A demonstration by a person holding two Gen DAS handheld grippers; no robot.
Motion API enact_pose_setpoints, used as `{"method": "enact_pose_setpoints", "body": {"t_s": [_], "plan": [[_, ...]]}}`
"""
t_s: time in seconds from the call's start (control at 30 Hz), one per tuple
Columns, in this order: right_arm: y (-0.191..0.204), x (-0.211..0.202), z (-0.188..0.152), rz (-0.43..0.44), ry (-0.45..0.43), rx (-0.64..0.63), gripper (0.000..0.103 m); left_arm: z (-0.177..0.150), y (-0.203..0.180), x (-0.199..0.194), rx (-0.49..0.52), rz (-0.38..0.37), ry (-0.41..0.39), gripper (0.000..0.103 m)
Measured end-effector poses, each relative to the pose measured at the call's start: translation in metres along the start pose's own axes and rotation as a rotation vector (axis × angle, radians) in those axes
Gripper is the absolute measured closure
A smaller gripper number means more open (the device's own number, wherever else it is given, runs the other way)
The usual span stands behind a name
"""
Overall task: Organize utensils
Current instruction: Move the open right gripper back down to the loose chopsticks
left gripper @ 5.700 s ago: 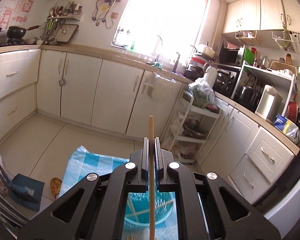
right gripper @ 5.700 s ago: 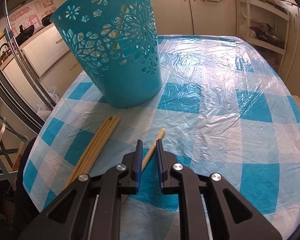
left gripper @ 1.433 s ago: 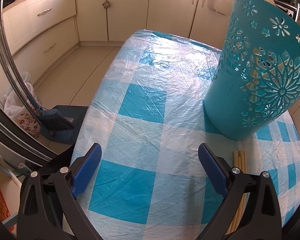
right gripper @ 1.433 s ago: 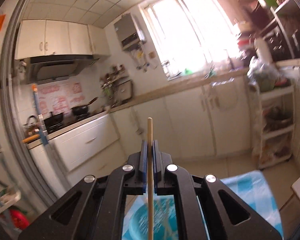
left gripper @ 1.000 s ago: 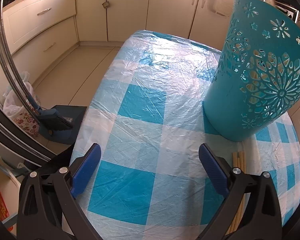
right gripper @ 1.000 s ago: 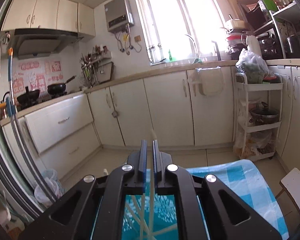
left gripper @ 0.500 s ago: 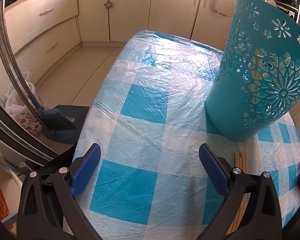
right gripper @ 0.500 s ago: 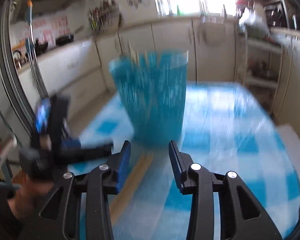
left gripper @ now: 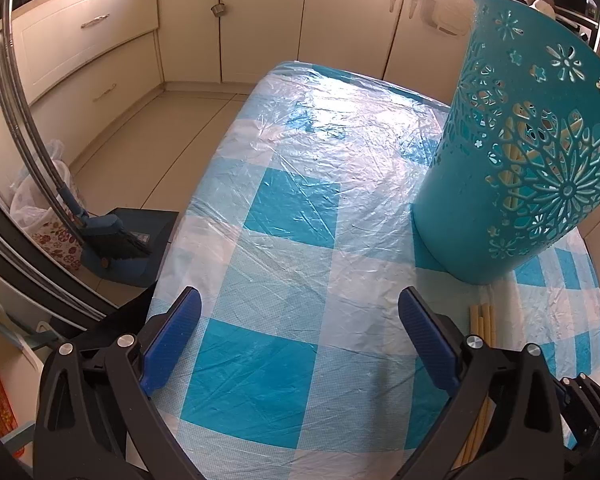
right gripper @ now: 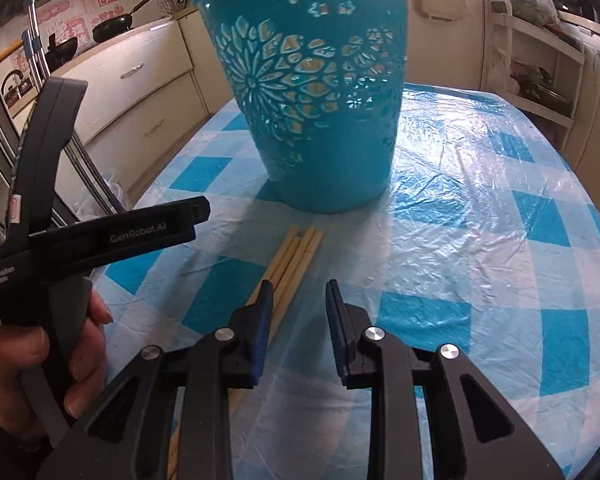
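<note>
Tilting steeply down over the checked tablecloth [right gripper: 480, 216], the right gripper [right gripper: 298, 300] has just been narrowing, jaws apart and empty above the bundled chopsticks [right gripper: 296, 258] before the teal basket [right gripper: 320, 120]. The left gripper [left gripper: 298, 320] hangs wide open, empty, gripped by a hand [right gripper: 40, 360].

teal flower-cutout basket [right gripper: 320, 120], blue-and-white checked tablecloth [right gripper: 480, 240], pale tan chopsticks [right gripper: 296, 256].

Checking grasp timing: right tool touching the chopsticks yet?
Cannot tell. In the right wrist view, right tool is open, its left pad overlapping chopsticks.
</note>
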State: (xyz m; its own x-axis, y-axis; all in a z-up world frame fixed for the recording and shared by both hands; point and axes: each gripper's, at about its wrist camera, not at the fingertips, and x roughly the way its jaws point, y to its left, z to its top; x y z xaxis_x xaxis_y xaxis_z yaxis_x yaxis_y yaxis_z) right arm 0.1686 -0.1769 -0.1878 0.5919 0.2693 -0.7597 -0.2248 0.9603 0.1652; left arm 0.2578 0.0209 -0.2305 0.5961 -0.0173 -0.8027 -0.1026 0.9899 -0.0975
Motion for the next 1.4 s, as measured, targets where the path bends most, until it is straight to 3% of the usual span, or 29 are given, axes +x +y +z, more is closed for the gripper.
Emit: {"method": "enact_pose_setpoints", "body": {"t_s": [0.57,0.7,0.87,1.1,1.2,1.3,1.4], "plan": [[0.002,-0.001,-0.001,-0.048,0.022,-0.069,0.076,0.0,0.0,0.001,0.0,0.001,0.0,0.008],[0.001,-0.005,-0.004,-0.053,0.044,-0.159,0.083,0.0,0.0,0.001,0.001,0.002,0.001,0.008],[-0.016,-0.01,-0.004,-0.069,0.072,-0.237,0.084,0.0,-0.001,0.001,0.002,0.004,0.0,0.008],[-0.045,-0.012,0.0,0.005,0.085,-0.127,0.084,-0.001,-0.006,0.002,0.023,0.014,0.006,0.008],[-0.044,-0.013,-0.002,-0.003,0.084,-0.159,0.085,-0.002,-0.009,-0.005,0.051,-0.043,-0.022,0.008],[-0.054,-0.014,-0.001,0.013,0.071,-0.106,0.085,-0.006,-0.016,-0.012,0.11,-0.104,-0.045,0.008],[-0.062,-0.017,-0.004,0.046,0.041,-0.044,0.085,-0.011,-0.03,-0.009,0.19,-0.125,0.007,0.008]]}}
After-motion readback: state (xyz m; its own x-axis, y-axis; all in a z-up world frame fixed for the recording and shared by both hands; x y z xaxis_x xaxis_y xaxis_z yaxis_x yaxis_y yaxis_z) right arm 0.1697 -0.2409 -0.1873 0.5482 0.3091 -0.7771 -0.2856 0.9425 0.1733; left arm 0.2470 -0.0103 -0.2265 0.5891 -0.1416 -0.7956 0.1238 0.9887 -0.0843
